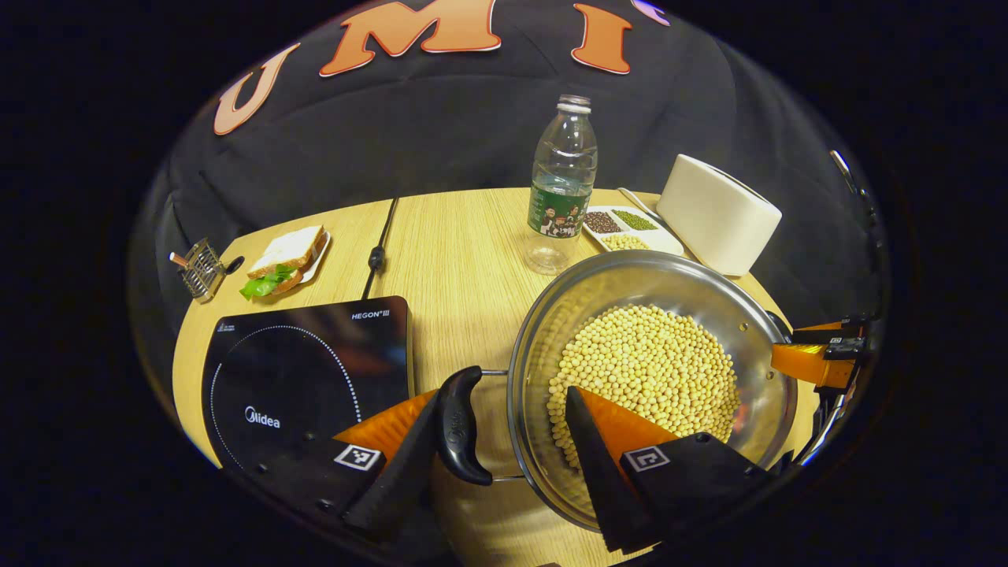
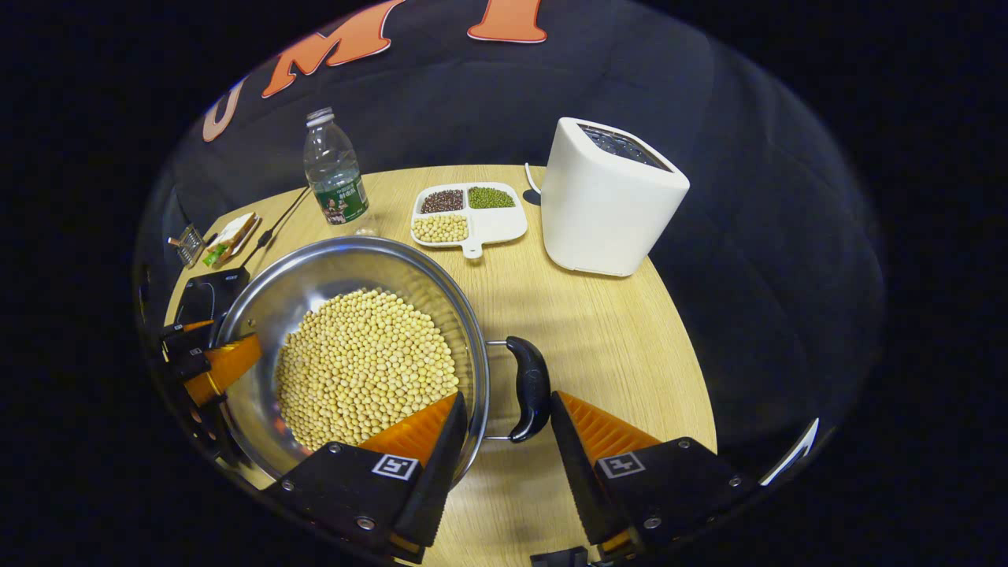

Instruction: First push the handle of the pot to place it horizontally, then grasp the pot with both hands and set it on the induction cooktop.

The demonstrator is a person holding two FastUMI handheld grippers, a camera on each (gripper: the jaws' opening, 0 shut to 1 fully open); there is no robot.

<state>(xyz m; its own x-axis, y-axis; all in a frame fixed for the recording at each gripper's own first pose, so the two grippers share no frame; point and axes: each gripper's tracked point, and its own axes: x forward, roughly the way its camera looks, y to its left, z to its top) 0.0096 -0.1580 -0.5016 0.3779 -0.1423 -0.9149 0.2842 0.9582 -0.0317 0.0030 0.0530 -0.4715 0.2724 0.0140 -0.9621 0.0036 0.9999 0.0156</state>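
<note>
Here's the round wooden table [image 2: 614, 331], and on it the steel pot [image 1: 551, 331], heaped inside with pale beans [image 1: 654, 370]. The pot sits just right of the black induction cooktop [image 1: 307, 370] in the left gripper view, beside it and not on the glass.

Over to the left gripper [image 1: 512, 441]: its jaws are spread wide, straddling the pot's near side. One finger lies outside against the black side handle [image 1: 461, 425], the other reaches over the rim above the beans. Spread apart, clamping nothing.

The right gripper [image 2: 500, 437] mirrors it from the other side. Jaws parted here too, one finger over the rim above the beans, the other outside, with the second handle [image 2: 529, 387] standing in the gap between them. I cannot tell whether either finger touches it. In this view the left gripper also shows at the pot's far rim.

Farther back, the white toaster [image 2: 606, 205] stands at the table's far right edge. Just left of it sits the white divided tray [image 2: 504, 224] with three kinds of grain. The clear plastic bottle [image 1: 563, 185] stands upright behind the pot. At the far left edge there's a sandwich [image 1: 283, 260] on a small plate, and beside it a little wire rack [image 1: 201, 269]. A black cable [image 1: 379, 252] runs back from the cooktop.
</note>
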